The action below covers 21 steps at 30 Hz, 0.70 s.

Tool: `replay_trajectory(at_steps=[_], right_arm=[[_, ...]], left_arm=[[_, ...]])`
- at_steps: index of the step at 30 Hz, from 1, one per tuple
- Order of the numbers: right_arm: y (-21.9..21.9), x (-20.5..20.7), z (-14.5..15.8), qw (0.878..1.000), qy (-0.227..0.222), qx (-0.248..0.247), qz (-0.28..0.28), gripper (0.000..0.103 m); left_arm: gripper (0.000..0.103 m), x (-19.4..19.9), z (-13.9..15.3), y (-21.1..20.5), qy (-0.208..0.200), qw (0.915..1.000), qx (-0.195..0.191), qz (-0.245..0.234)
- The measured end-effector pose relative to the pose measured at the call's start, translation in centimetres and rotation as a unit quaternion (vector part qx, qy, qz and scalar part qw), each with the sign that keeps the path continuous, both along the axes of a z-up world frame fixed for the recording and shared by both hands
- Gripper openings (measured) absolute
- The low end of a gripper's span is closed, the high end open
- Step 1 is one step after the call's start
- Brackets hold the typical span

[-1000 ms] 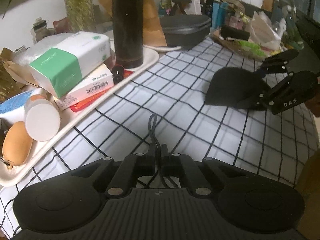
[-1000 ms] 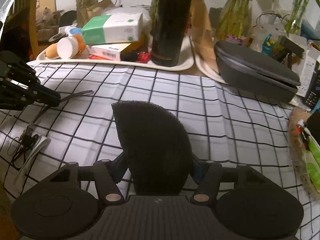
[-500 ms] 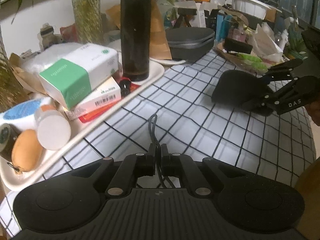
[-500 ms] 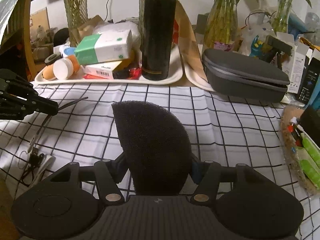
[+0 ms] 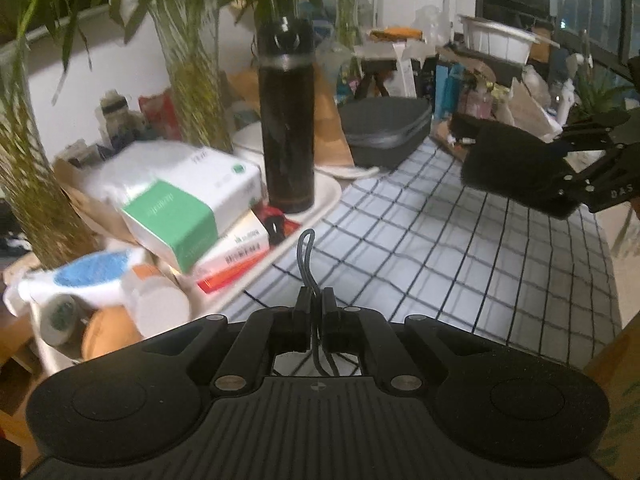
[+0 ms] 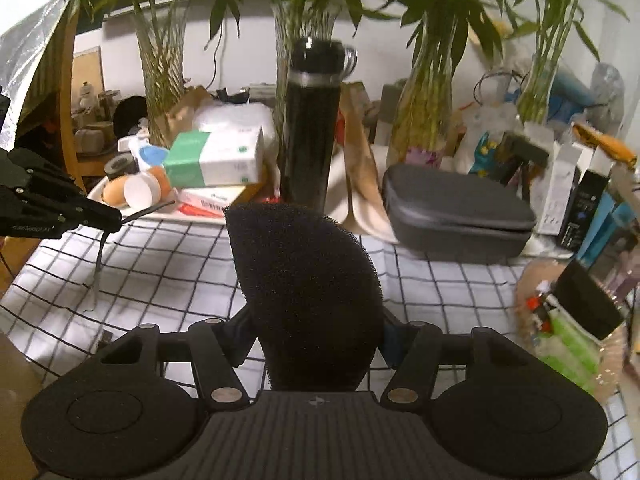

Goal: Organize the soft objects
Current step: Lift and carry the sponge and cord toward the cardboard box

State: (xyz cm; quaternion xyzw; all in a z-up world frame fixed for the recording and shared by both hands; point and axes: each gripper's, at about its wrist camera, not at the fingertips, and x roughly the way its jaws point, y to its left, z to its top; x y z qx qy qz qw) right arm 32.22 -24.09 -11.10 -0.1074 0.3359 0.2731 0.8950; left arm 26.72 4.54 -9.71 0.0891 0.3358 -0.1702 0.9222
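A black foam pad (image 6: 308,288) sticks up between the fingers of my right gripper (image 6: 316,336), which is shut on its lower part and holds it above the checked cloth (image 6: 168,280). In the left wrist view the same foam pad (image 5: 516,164) and right gripper (image 5: 588,180) hover at the right. My left gripper (image 5: 316,300) is shut on a thin black cable (image 5: 306,256) whose loop pokes out past the fingertips. In the right wrist view the left gripper (image 6: 104,216) is at the left edge, and the cable (image 6: 99,264) dangles from it to the cloth.
A white tray (image 5: 324,196) at the back left holds a tall black flask (image 5: 286,136), a green-and-white tissue pack (image 5: 188,204), boxes and jars. A grey zip case (image 5: 386,130) lies behind the cloth. Vases of bamboo and clutter line the back and right edges.
Both grippers have risen. The foam pad has come up off the cloth with the right one. The cable now hangs from the left one instead of lying on the cloth.
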Motion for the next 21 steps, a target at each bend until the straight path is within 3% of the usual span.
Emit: replay_trajectory(at_steps=[8,11,21], right_arm=[[-0.1,-2.1,4.2,1.0,-0.027,0.0,-0.002,0.063],[-0.1,-3.1,5.5,0.999,-0.035,-0.001,-0.001,0.063],[-0.6,-6.6,9.5,0.998,-0.06,0.001,0.002,0.063]], left_arm=[[0.004,-2.2,3.6,-0.1,-0.025,0.9996,0.009,0.0],[0.004,-3.0,4.6,0.2,-0.021,0.9997,-0.012,-0.002],[0.004,-6.1,8.0,0.2,-0.036,0.9993,-0.012,-0.002]])
